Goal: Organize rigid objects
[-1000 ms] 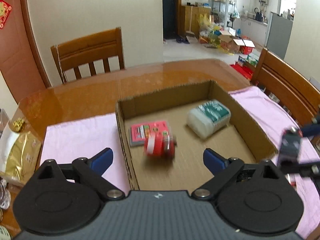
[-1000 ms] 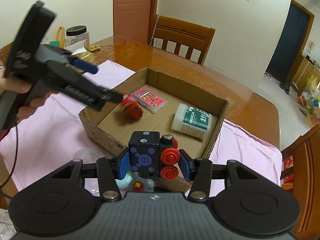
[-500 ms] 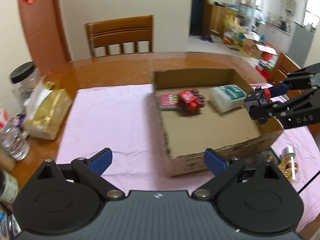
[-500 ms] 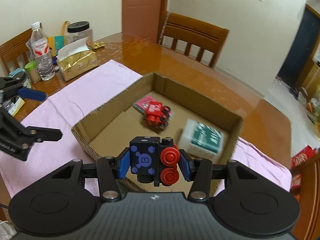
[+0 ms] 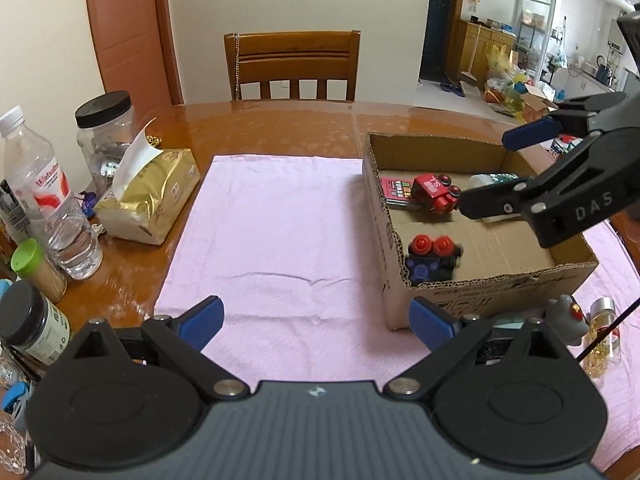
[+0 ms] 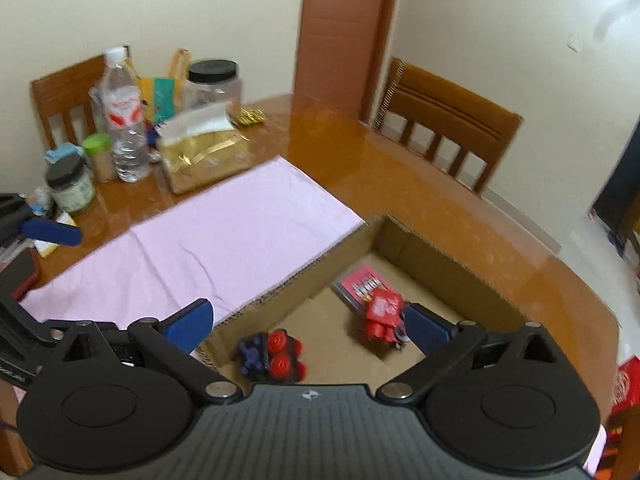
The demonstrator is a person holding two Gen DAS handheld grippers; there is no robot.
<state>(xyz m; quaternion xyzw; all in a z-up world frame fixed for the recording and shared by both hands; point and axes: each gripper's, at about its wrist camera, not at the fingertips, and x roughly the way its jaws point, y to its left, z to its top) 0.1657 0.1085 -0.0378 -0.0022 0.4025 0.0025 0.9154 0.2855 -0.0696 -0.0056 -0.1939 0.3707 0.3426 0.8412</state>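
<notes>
Our right gripper [image 6: 306, 320] hangs over the box [image 5: 496, 280] with its jaws spread wide and nothing between them; from the left view it [image 5: 490, 172] shows as a black arm reaching in above the box's far half. Just under it, in the near left corner of the box, lies the blue block toy [image 6: 272, 356] with its two red knobs, resting against the side wall. Our left gripper [image 5: 316, 316] is empty too, jaws apart, held over the pink cloth [image 5: 276, 240] well clear of the box.

Beyond the blue toy sit the red toy [image 5: 436, 194], lying partly on a pink card [image 5: 394, 190], and a white pack [image 5: 490, 179] largely hidden behind the right arm.

We judge the toys to be hard, light plastic: stiff enough to take a firm pinch, not fragile, but smooth and inclined to roll or twist on their round knobs. We would take hold across the flat block faces, not the knobs.

Outside the box, near its front right corner, a grey figure [image 5: 564, 318] and a small jar [image 5: 604, 334] wait on the cloth. The jar looks like glass, so we would grip its body gently.
</notes>
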